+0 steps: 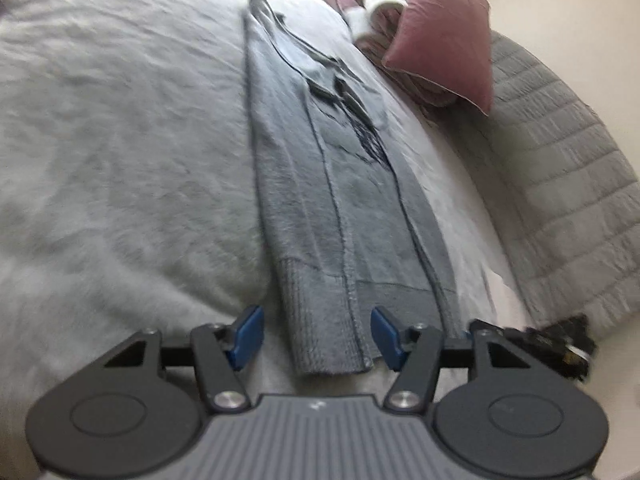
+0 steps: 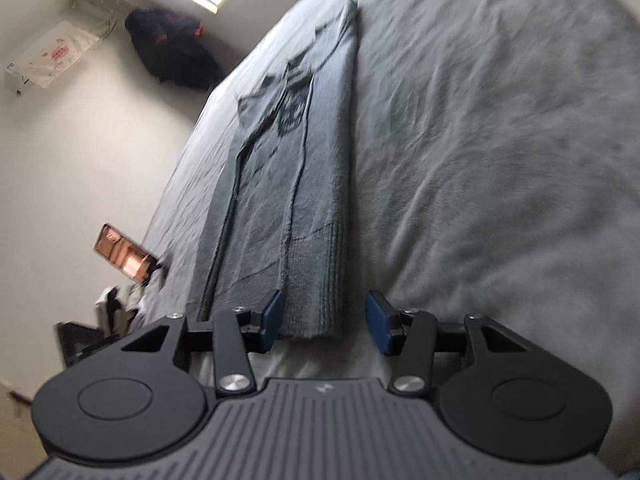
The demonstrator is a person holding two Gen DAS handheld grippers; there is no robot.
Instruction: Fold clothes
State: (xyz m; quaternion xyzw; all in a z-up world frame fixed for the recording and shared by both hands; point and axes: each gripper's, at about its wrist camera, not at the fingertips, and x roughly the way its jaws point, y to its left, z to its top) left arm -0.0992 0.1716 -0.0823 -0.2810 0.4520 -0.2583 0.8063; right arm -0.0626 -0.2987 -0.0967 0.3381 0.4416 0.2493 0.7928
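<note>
A bed [image 1: 120, 160] under a pale grey cover fills both views, with a pink pillow [image 1: 440, 40] and a quilted grey headboard [image 1: 560, 168] at one side and a white wall beyond.

On that cover lies a grey knitted sweater [image 1: 320, 208], already narrowed into a long strip with its sides turned in and a dark print showing partway up. Its long axis runs straight away from both tools, ribbed hem [image 1: 328, 340] nearest, neck end farthest.

The left tool [image 1: 318, 338] has its blue pads spread apart and holds nothing; the hem sits between them, slightly toward the pad on the right of that view. The right tool [image 2: 326, 322] is likewise spread and empty, with the hem's far corner [image 2: 320, 320] lying between its pads.

Both tools stand at the hem end, about equally near. A fold across the length would, I judge, carry the hem away along that axis toward the neck.
</note>
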